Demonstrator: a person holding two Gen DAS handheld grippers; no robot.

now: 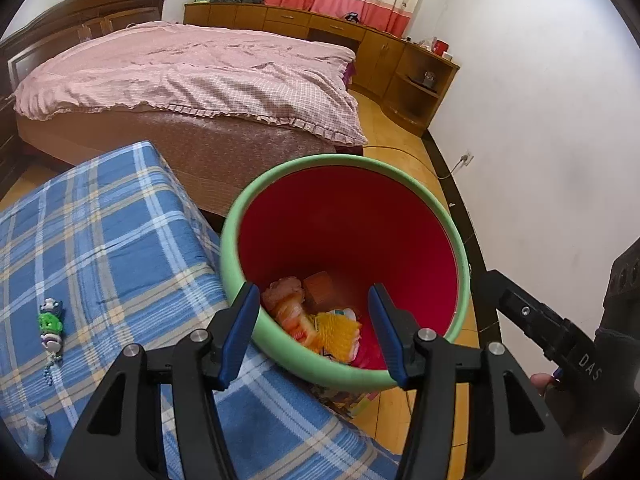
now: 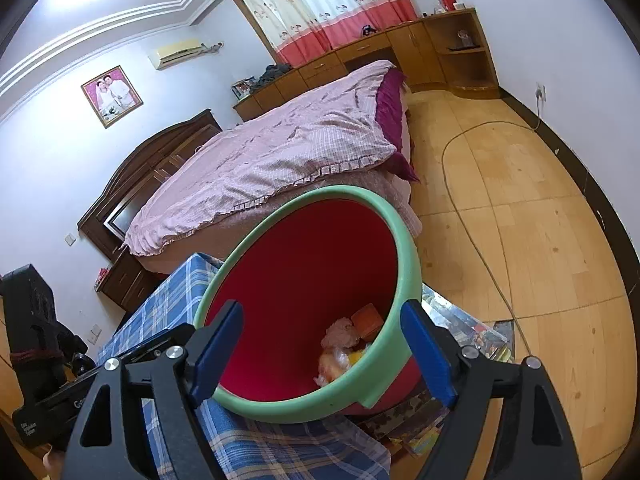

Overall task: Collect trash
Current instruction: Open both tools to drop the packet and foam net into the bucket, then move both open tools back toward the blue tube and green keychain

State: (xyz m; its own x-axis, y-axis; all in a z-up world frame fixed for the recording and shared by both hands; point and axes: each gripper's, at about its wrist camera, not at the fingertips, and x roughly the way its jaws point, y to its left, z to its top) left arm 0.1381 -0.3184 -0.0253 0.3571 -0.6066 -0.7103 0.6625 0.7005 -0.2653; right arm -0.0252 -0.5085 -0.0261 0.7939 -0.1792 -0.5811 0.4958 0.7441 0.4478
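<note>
1. Bedroom with a wooden floor (image 2: 540, 240), a bed (image 1: 192, 68) under a pink cover, and a blue checked blanket (image 1: 100, 240) in front.
2. Beside the blanket stands a bin (image 1: 404, 172), red inside with a green rim, holding crumpled trash (image 1: 316, 320).
3. Over the bin's near rim hangs the left gripper (image 1: 314, 332), angled down, jaws parted with nothing between them; the trash lies below.
4. Spread wide and empty, the right gripper (image 2: 322, 352) straddles the same rim, tilted downward.
5. On the blanket, left of the bin, lies a small green toy (image 1: 51, 320).
</note>
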